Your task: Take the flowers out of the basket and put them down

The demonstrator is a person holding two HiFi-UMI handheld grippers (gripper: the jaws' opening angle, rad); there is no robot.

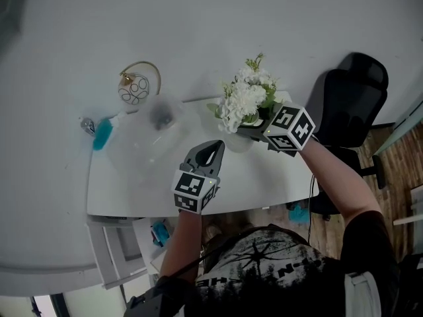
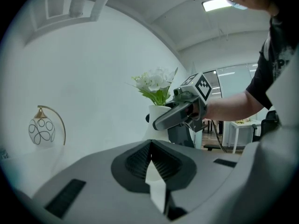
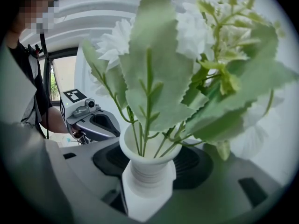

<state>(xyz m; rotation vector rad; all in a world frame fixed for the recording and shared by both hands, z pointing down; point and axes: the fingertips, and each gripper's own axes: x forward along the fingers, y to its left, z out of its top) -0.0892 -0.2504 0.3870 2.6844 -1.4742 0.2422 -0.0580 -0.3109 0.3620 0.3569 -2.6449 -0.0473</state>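
White flowers (image 1: 243,100) with green leaves stand upright in a small white vase (image 3: 148,171). My right gripper (image 1: 249,132) is shut on the vase's ribbed neck and holds it over the right part of the white table (image 1: 271,180). In the left gripper view the flowers (image 2: 156,88) and the right gripper (image 2: 162,120) appear straight ahead. My left gripper (image 1: 213,145) is shut and empty, a little to the left of the vase. A pale, see-through basket (image 1: 149,134) sits blurred on the table, to the left of both grippers.
A gold hoop ornament (image 1: 137,86) stands at the back left of the table, and a teal object (image 1: 102,135) lies at its left edge. A black office chair (image 1: 350,91) is to the right. White drawers (image 1: 119,243) sit under the table's front left.
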